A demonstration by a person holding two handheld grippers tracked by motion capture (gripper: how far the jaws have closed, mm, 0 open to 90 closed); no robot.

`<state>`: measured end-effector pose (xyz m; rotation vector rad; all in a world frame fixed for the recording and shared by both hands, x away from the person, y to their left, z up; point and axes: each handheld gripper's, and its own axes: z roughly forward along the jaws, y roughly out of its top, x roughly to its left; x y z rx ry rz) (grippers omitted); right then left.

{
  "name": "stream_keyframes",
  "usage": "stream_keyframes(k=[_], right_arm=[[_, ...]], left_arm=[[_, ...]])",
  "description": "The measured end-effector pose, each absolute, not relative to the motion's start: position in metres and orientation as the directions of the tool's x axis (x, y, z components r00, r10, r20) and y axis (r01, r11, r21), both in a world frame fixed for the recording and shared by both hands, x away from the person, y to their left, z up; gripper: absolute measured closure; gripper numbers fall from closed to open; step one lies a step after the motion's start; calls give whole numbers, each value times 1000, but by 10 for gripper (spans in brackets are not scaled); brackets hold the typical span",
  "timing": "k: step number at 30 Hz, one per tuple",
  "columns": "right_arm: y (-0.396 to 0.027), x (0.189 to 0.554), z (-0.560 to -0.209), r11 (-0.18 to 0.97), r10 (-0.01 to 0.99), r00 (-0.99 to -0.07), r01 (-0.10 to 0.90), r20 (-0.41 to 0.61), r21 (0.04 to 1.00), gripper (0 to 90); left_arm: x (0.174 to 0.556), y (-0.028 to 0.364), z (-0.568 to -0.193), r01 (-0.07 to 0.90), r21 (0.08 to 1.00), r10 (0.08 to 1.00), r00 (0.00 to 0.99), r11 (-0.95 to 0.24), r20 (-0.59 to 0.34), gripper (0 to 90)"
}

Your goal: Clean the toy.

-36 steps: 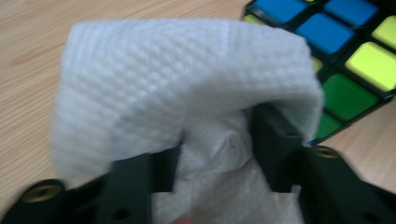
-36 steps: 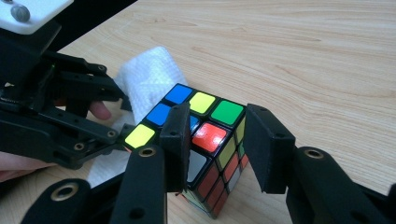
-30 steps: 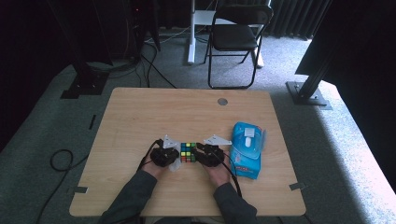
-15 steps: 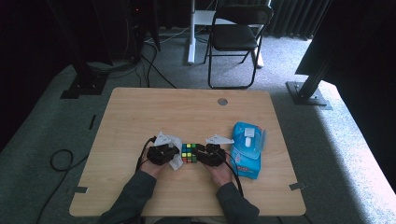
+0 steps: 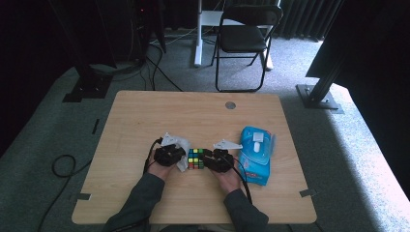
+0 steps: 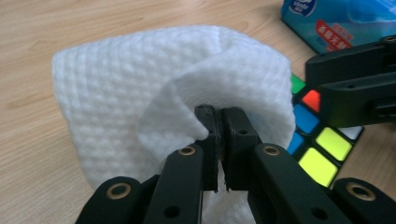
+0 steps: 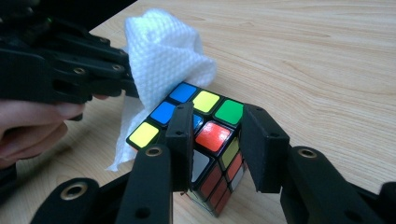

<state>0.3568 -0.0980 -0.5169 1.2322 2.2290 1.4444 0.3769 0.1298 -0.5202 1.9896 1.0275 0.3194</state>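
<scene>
A scrambled Rubik's cube (image 5: 196, 158) stands on the wooden table (image 5: 193, 116) near the front, between my two grippers. My right gripper (image 7: 217, 135) is shut on the cube (image 7: 205, 100), with one jaw on each side of its near corner. My left gripper (image 6: 219, 122) is shut on a white textured wipe (image 6: 140, 79). The wipe bulges around the jaw tips and lies against the cube's left side (image 6: 322, 154). In the right gripper view the wipe (image 7: 163, 56) drapes over the far left corner of the cube. In the high view the left gripper (image 5: 181, 155) and right gripper (image 5: 206, 158) face each other across the cube.
A blue pack of wipes (image 5: 256, 154) lies just right of my right hand. A round cable hole (image 5: 230, 105) sits near the table's far edge. A black folding chair (image 5: 241, 38) stands beyond the table. Cables trail off the table's left side.
The left gripper has shifted slightly with the wipe beside the cube. The right gripper and the cube have stayed in place.
</scene>
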Motion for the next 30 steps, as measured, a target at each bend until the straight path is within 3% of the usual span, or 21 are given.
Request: stream_keyframes(k=[6,14,24,30], right_arm=[[-97,354,-518,146,755,-607,526,250,838,650],[-98,353,-519,139,761,-599,527,250,838,642],[-97,351,-518,141,773,-590,521,235,842,643],[-97,350,-519,132,774,-585,524,242,842,643]], left_arm=[[378,124,-540,595,720,765,628,-356,-142,862],[378,121,-541,593,720,772,623,-361,-127,862],[366,128,-511,535,785,729,664,-312,-163,853],[361,126,-510,529,778,734,666,-339,-133,851]])
